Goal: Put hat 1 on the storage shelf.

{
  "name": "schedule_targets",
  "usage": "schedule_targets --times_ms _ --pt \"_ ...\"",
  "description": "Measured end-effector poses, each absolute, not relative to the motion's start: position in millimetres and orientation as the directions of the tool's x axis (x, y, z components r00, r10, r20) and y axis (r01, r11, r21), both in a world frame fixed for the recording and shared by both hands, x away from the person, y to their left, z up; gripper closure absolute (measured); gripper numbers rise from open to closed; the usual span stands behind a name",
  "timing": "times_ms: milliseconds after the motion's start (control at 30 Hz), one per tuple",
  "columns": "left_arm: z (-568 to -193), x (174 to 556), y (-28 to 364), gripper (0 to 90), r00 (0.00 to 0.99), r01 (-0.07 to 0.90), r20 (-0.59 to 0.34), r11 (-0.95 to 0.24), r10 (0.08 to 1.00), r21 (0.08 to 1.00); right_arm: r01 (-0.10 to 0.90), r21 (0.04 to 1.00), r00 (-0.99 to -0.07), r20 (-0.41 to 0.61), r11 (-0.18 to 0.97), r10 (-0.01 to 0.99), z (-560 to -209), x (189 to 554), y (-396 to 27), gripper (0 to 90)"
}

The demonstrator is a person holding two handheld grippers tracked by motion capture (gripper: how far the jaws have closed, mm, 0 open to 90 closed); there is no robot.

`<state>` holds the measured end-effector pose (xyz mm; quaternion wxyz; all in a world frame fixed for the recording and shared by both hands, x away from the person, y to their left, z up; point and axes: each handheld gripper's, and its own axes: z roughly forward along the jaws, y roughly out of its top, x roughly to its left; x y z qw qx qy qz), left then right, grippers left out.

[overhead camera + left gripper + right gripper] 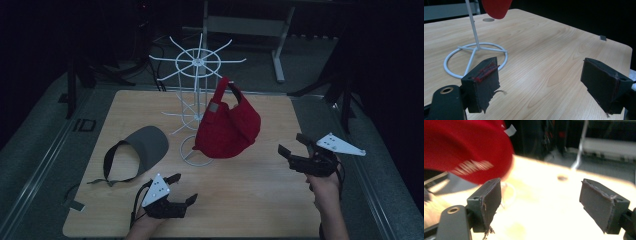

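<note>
left of the right gripper's (291,142) open fingers (487,200) hangs the red cap (227,125).

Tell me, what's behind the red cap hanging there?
Behind the red cap stands the white wire rack it hangs on. Its pole and round base peek out at the left. The hook carrying the cap is covered, so I can't see it.

1. Lab-style recording space: dark surrounds, black stands (345,95) set around the table.
2. Bare wooden table (260,200) on grey carpet (35,150).
3. Staged props: white wire display rack (197,100), red cap (227,125), grey visor (140,150).
</note>
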<state>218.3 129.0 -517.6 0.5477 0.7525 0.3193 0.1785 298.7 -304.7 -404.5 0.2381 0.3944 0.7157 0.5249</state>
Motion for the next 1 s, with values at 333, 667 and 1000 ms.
schedule_targets --times_ms 333,667,1000 --pt "-519.2 218.1 131.9 15.5 0.726 0.287 -0.08 -0.196 0.683 0.938 0.437 0.886 -0.451 0.067 0.155 0.89 -476.4 316.7 -325.3 17.1" --pt "-520.8 220.7 141.7 15.4 0.67 0.303 -0.074 -0.182 0.739 0.935 0.485 0.863 -0.385 0.068 0.14 0.92 -519.5 310.1 -341.4 17.0" --pt "-525.0 219.6 145.9 15.4 0.664 0.316 -0.069 -0.196 0.744 0.928 0.493 0.862 -0.269 0.023 0.117 0.963 -543.4 296.5 -355.8 17.0"
